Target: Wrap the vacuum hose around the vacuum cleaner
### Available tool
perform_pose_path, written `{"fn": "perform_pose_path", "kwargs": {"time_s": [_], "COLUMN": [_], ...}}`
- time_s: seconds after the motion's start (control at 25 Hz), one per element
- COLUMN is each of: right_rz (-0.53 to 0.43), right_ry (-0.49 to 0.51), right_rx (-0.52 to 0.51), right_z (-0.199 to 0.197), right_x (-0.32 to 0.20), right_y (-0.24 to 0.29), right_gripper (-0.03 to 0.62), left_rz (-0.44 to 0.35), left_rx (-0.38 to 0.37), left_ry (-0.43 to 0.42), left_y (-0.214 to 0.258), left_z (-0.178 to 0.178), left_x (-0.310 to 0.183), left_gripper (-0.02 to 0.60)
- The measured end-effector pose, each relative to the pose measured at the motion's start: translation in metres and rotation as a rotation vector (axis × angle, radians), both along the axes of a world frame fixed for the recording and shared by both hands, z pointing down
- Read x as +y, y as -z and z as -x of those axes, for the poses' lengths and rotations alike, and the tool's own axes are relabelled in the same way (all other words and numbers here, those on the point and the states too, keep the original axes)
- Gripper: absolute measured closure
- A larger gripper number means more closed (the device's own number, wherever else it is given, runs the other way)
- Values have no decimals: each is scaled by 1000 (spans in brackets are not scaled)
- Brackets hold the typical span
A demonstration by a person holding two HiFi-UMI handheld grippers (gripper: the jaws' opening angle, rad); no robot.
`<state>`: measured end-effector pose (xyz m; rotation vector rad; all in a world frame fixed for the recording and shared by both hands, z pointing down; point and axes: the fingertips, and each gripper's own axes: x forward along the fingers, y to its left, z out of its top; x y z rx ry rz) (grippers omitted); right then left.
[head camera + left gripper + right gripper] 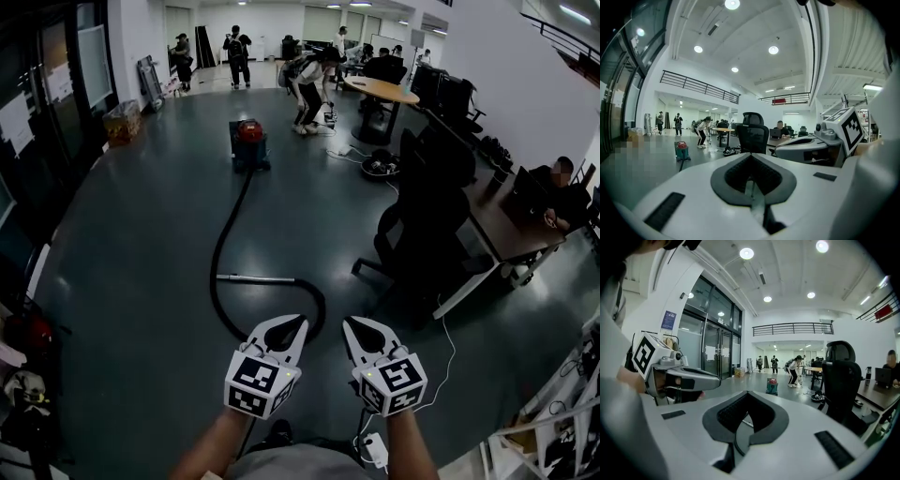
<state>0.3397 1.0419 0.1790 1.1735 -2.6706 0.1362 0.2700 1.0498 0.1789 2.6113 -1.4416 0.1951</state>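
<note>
Your left claw (300, 322) and right claw (348, 322) were both pressed together on nothing, well short of the vacuum cleaner (249, 142), from which the vacuum hose (223, 230) trailed unwound across the floor (131, 234); wrapping judged not begun.

We're in a big open office: black chair (422, 216) at a long desk (487, 239), a person (561, 202) at a laptop (882, 376), round table (380, 89) further back, glass wall (712, 352), balcony rail (792, 328) above, grey floor (141, 281) all round
</note>
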Motion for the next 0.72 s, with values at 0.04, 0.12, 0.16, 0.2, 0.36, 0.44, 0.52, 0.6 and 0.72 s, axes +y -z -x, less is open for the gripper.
{"fn": "perform_pose_path", "kwargs": {"time_s": [0.04,0.12,0.16,0.2,0.36,0.44,0.52,0.6,0.72], "right_rz": [0,2,6,9,16,17,21,31,44], "right_ry": [0,5,8,10,15,12,11,16,25], "right_rx": [6,19,28,37,59,64,62,59,48], "right_z": [7,21,27,31,43,46,47,48,51], "right_x": [-4,-9,-11,-12,-25,-35,-47,-60,-87], "right_y": [-1,-2,-3,-3,-8,-12,-14,-19,-26], "right_gripper": [591,591,591,590,591,591,591,591,591], "left_rz": [2,8,13,17,16,21,28,37,43], "left_rx": [0,3,7,11,17,23,22,16,8], "left_ry": [-1,2,2,-1,-16,-21,-28,-29,-22], "left_y": [-1,-2,-3,-3,-4,-7,-12,-17,-21], "left_z": [7,19,23,26,31,32,32,31,33], "left_x": [-5,-13,-16,-18,-32,-41,-53,-65,-90], "left_gripper": [575,575,575,574,574,575,575,575,575]}}
